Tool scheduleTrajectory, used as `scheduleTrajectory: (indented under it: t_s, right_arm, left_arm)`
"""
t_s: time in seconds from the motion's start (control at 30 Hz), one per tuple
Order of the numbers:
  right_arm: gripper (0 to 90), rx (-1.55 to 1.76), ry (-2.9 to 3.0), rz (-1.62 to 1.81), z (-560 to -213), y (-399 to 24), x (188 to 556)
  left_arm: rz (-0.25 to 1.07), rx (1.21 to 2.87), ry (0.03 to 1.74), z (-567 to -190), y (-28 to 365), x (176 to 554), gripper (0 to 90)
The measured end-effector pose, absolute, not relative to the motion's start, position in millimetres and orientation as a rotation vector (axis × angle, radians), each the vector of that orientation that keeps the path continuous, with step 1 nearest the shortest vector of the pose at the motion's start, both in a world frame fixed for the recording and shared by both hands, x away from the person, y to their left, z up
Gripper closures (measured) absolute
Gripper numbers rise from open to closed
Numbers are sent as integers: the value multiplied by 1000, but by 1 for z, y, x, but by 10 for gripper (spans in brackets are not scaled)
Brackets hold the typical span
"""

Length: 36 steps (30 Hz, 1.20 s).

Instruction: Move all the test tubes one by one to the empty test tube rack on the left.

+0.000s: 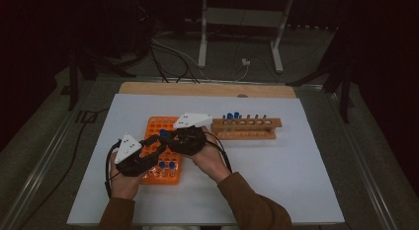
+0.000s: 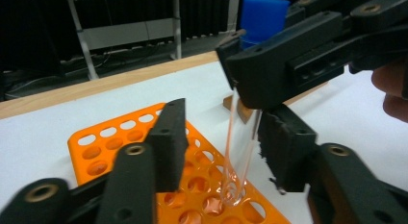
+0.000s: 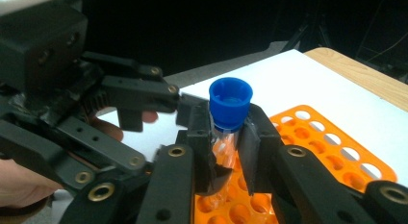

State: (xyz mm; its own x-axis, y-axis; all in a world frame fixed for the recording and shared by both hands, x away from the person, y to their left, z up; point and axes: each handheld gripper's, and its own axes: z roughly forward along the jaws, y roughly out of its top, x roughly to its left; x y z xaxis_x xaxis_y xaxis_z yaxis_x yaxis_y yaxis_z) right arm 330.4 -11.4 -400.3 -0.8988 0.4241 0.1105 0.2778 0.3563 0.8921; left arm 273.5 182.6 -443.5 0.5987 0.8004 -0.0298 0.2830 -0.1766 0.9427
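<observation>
A clear test tube with a blue cap stands upright in my right gripper, which is shut on it just under the cap. The tube's round bottom hangs just above the holes of the orange rack. My left gripper is open around the tube's lower half: one pad sits close beside the glass and the other stands well off. In the high view both grippers meet over the orange rack, left gripper beside right gripper.
A wooden rack to the right of the orange one holds two blue-capped tubes at its left end. Two more capped tubes stand in the orange rack's near row. A white sheet covers the table.
</observation>
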Motion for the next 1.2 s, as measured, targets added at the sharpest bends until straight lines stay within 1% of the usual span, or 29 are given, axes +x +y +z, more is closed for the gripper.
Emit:
scheduleTrajectory:
  t_s: [0.13,0.23,0.6,0.87,0.9,1.0,1.2]
  right_arm:
    - [768,625,2472,1582,-399,-8,329]
    - [768,621,2475,1577,-399,-6,329]
    - [768,626,2482,1585,-399,-4,327]
    - [764,612,2488,1571,-400,-2,327]
    - [755,609,2488,1567,-400,-2,327]
    - [640,614,2479,1598,-399,-6,328]
    - [452,680,2470,1607,-400,-19,334]
  left_arm:
    - [583,1751,879,-445,183,273,697]
    - [583,1753,869,-444,183,273,738]
    - [590,1745,855,-444,184,271,747]
    - [601,1762,847,-444,184,271,778]
    - [601,1762,850,-444,184,271,779]
    - [589,1746,864,-445,188,272,780]
    - [576,1732,896,-450,196,272,780]
